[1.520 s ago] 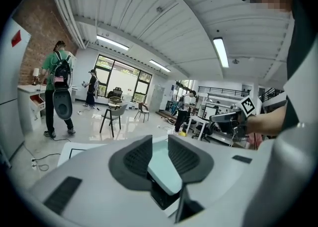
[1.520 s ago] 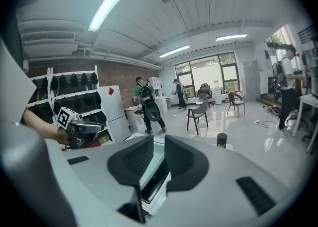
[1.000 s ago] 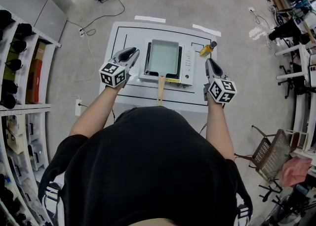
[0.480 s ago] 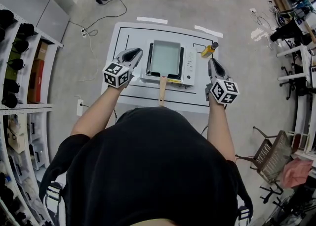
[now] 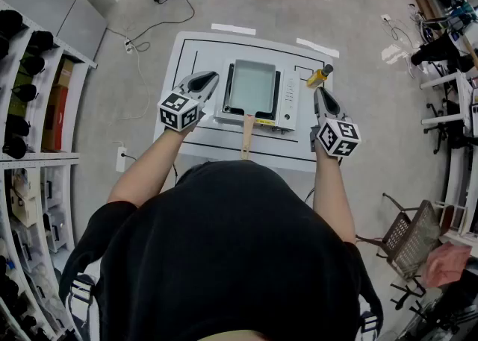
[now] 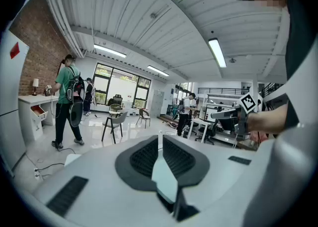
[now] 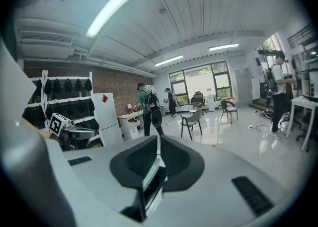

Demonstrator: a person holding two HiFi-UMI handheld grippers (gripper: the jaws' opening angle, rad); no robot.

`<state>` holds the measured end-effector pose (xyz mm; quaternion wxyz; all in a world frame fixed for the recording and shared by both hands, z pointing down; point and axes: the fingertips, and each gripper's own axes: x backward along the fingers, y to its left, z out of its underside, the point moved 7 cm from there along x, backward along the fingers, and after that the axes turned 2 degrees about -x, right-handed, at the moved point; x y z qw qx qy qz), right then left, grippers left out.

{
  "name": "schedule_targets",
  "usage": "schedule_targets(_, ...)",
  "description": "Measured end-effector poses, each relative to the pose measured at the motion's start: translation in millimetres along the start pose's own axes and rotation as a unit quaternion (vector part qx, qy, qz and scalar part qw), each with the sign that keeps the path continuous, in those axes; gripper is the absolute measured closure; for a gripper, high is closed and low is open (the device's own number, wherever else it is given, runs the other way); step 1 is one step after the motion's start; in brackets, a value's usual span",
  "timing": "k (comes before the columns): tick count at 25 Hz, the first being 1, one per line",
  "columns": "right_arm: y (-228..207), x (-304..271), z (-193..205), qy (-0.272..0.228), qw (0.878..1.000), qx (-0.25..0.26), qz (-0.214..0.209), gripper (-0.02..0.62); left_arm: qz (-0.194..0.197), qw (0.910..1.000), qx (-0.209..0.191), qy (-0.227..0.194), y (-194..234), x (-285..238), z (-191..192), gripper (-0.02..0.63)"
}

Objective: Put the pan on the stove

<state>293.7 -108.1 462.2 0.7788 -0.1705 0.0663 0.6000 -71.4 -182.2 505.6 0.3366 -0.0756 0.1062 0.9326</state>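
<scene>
A rectangular grey pan (image 5: 252, 84) sits on the white portable stove (image 5: 287, 101) in the middle of the table, its wooden handle (image 5: 247, 136) pointing back toward me. My left gripper (image 5: 211, 76) hovers just left of the stove. Its jaws have just been closing with nothing between them, and they now meet, shut and empty (image 6: 160, 136). My right gripper (image 5: 319, 92) hangs to the right of the stove, also shut and empty (image 7: 158, 139). Neither gripper touches the pan or its handle.
A yellow bottle (image 5: 317, 74) lies on the white table (image 5: 196, 48) just ahead of the right gripper. Shelves (image 5: 30, 71) line the left wall, and a mesh chair (image 5: 407, 235) stands at the right. People stand and walk beyond the table.
The left gripper's jaws have drawn together. Both hands stay nearly where they were beside the stove. The person at the far end of the floor has shifted.
</scene>
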Motion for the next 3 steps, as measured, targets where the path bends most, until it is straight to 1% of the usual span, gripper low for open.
schedule_targets(3,-5.5,4.7,-1.4,0.001,1.000,0.000,0.007,0.571,0.004,1.0000,0.002,-0.002,-4.3,-4.5,1.0,0.572)
